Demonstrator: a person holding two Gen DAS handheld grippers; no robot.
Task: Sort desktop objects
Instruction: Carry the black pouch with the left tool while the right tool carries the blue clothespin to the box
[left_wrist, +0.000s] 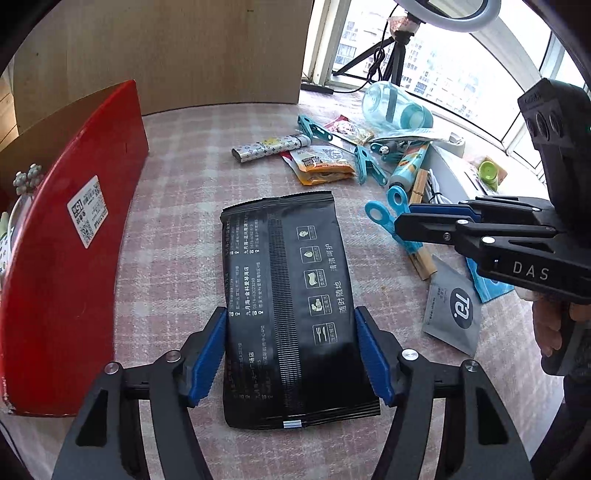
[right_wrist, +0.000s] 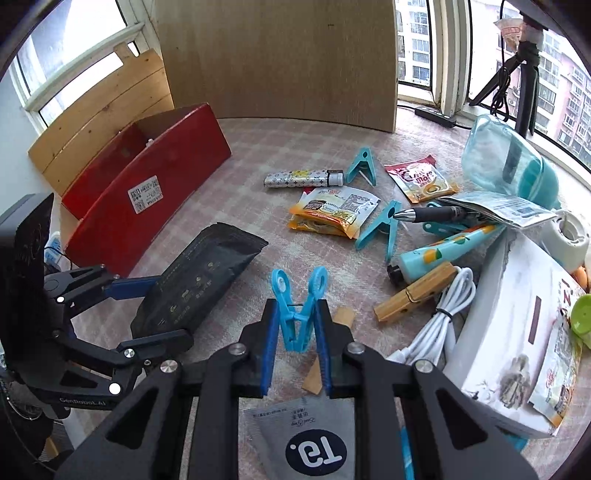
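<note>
- Near the desk's front edge, left of middle: black pack (left_wrist: 291, 314) between the left gripper's (left_wrist: 291, 354) blue pads, jaws wide and closed in on its two long sides. Right wrist view shows the pack tilted, one end raised off the cloth.
- Right gripper (right_wrist: 297, 343) is closed narrow on a blue peg (right_wrist: 297, 314), peg upright, loops at top.
- Step, as I judge it: both tools loaded, carrying to a place. Red box (right_wrist: 147, 192) stands open at the desk's left edge, the likely bin; contents not readable.
- Next move calls for a level lift and clearing the box's tall wall.
- Pack: glossy film, flat, soft, crimped ends; may sag or slip.
- Peg: hard plastic, springy.
- Desk (left_wrist: 177, 155): pink checked cloth, some grip.
- Right half: teal pegs, snack sachets, pens, wooden peg (right_wrist: 413, 295), white cable, grey sachet (right_wrist: 306, 439), jumbled.
</note>
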